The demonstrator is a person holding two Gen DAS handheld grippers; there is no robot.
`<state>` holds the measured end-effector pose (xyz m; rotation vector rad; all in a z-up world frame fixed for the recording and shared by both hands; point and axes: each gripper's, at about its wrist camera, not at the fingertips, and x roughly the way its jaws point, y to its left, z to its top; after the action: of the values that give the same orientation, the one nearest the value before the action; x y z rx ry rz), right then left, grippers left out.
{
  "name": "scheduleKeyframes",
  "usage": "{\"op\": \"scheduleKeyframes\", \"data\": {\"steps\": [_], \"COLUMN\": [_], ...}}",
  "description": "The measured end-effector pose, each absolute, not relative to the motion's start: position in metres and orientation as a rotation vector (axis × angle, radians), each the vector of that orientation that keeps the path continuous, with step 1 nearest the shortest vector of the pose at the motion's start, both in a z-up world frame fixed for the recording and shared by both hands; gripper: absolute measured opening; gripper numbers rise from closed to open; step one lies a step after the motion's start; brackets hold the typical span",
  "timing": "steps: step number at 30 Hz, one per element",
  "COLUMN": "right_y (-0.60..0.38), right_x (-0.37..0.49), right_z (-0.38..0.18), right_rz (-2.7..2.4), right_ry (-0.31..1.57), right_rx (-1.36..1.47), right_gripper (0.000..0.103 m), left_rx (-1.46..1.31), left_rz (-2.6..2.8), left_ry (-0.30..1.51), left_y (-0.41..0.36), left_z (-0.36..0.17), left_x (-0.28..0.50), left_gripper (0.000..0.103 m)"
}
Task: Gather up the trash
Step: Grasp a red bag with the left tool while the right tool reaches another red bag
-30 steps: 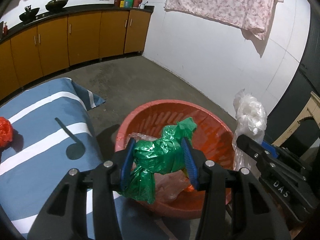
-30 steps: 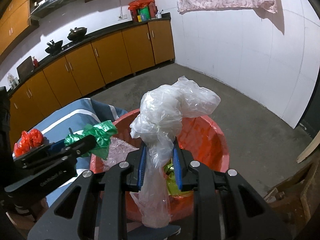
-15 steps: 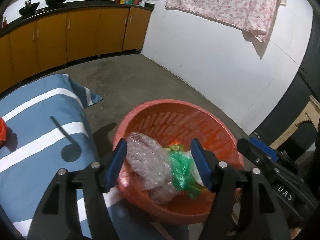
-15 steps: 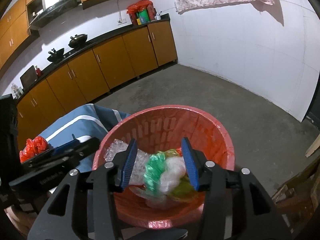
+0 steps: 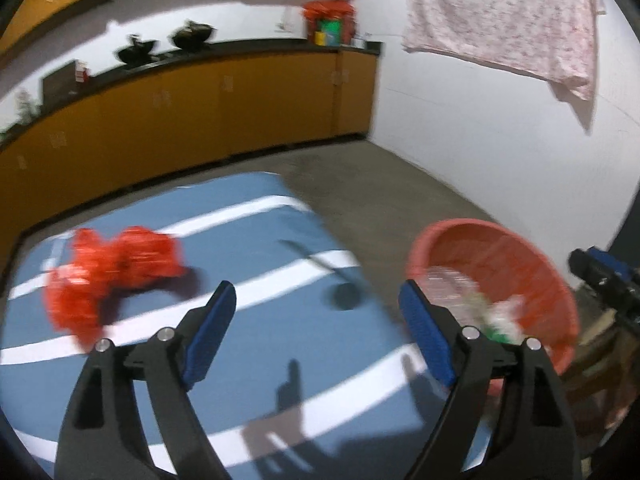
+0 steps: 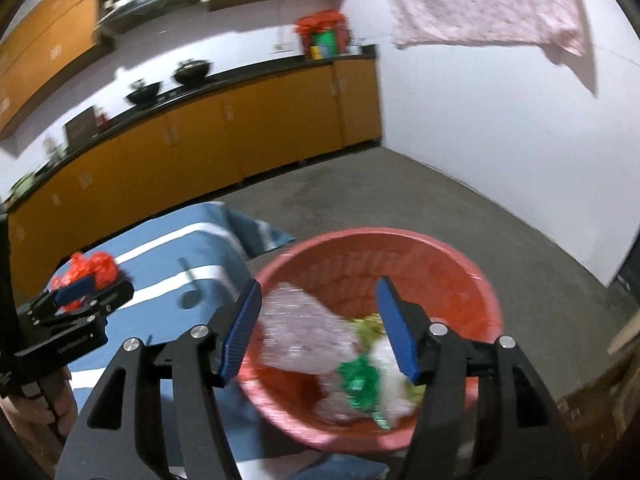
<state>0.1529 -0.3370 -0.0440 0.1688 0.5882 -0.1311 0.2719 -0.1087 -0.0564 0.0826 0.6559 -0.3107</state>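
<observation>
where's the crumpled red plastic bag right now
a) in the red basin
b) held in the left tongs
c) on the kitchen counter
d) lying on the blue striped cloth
d: the crumpled red plastic bag lies on the blue striped cloth, apart from the red basin, and the left tongs stand open with nothing between them.

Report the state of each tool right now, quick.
Left tool: open, holding nothing; jaws have just been opening.
Right tool: open, holding nothing, over the red basin; jaws have just been opening.
</observation>
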Motion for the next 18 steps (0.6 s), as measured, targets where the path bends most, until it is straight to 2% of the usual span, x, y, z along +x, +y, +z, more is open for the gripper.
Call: {"op": "scheduleKeyframes", "data": {"steps": [9, 18], "right_y": [-0.252, -0.195], "right_x": [0.187, 0.217], "right_z": [-0.06, -0.072], "right_rz": [0.036, 0.116], "right_ry": [0.643, 0.687], "right_rx": [0.093, 0.029], "right_gripper": [0.06, 0.06], "left_rx": [0.132, 0.104], "left_rz": [0.059, 0.051], "left_ry": [0.592, 0.752], "left_y": [0.029, 0.083], "left_z": [-0.055, -0.092], "left_x": [0.3, 0.361], "left_gripper": [0.093, 0.094]}}
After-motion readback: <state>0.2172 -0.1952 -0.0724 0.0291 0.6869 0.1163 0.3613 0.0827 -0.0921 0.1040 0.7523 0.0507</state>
